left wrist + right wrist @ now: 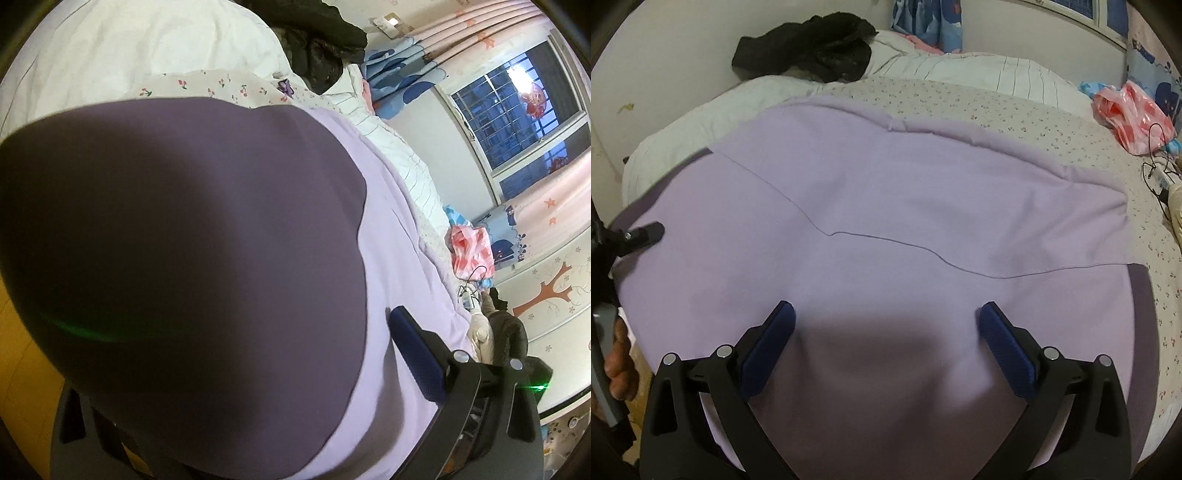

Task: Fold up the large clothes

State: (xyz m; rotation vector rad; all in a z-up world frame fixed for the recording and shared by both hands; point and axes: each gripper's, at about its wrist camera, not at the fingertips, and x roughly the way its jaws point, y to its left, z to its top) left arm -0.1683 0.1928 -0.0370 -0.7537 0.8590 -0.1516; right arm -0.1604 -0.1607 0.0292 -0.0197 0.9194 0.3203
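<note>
Now hovering with right gripper jaws spread over the near hem of the lilac garment, lying wide across the bed; left gripper at its left edge, grip unreadable.

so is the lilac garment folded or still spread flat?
Partly folded: lilac garment lies on the bed with one layer's edge crossing its middle.

A raised fold of the lilac garment fills the left wrist view from nine to six o'clock, hiding the left gripper's left finger, so its grip cannot be judged. In the right wrist view, the garment's near hem runs off at six o'clock behind the right gripper.
</note>
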